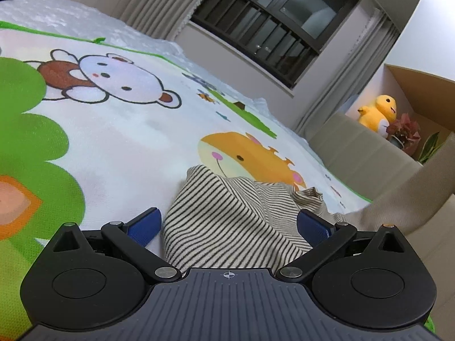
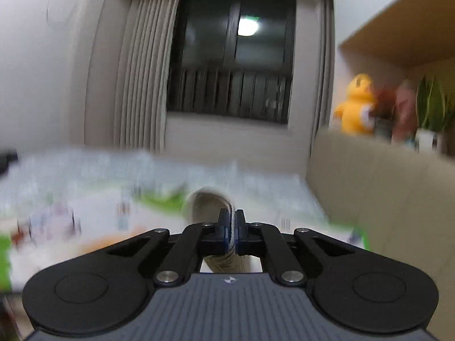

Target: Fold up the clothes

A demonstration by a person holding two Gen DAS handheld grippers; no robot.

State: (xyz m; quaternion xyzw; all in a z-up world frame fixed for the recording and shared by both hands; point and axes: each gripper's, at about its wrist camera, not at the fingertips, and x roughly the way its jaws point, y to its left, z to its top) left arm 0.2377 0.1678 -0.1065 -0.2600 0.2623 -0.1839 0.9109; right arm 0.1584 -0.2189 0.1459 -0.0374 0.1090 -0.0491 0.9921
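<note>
The bed lies flat and bare to the left of and beyond the striped garment, leaving broad room there. On the right, an upholstered wall rises beside the bed's edge, with a yellow plush and plants crowding the shelf above.

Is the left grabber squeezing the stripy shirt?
No, the left gripper has its blue pads wide apart, with the striped shirt lying loose between them.
</note>
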